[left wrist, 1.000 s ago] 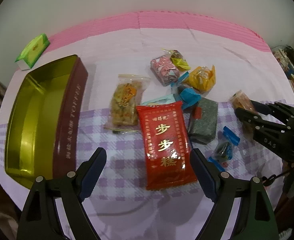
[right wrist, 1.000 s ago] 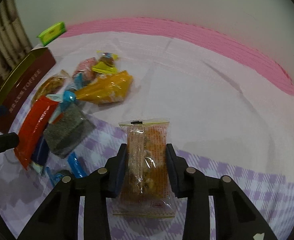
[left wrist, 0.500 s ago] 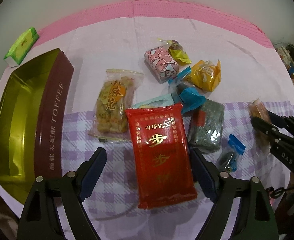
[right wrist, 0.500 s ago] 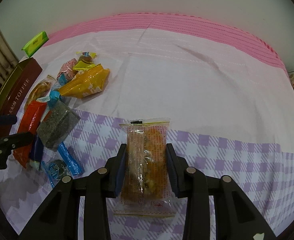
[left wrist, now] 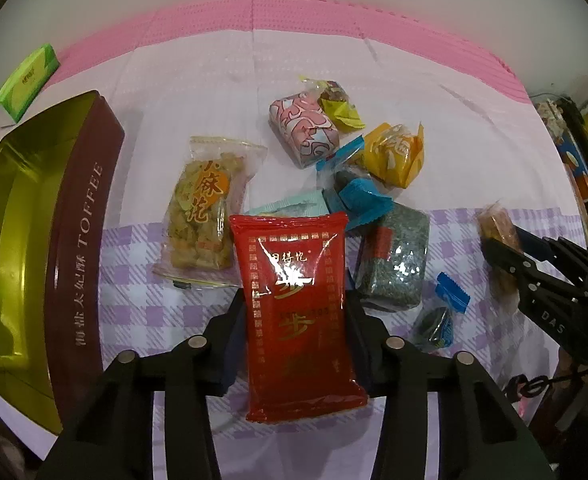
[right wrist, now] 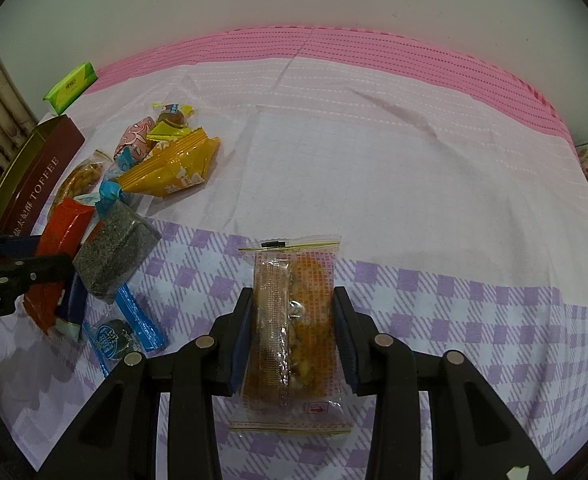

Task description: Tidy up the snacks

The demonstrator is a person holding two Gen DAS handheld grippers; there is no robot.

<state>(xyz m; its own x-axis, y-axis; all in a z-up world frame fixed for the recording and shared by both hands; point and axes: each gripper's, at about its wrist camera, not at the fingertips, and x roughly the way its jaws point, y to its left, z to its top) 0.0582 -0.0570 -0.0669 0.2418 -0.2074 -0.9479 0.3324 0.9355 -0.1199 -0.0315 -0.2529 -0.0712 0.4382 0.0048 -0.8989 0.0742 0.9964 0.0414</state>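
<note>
My left gripper (left wrist: 296,320) is closing its jaws on the red foil snack packet with gold lettering (left wrist: 298,304), which lies on the bench's lilac-checked cloth (left wrist: 134,312) with the pads at both long edges. Crowding it are a clear bag of golden fried twists (left wrist: 202,220) on one side, a dark green speckled block packet (left wrist: 394,260) on the other, and blue wrappers (left wrist: 358,200) behind, while the open maroon toffee tin with gold lining (left wrist: 26,264) stands apart. My right gripper (right wrist: 294,328) is clamped narrow on a clear-wrapped orange pastry (right wrist: 294,312).
</note>
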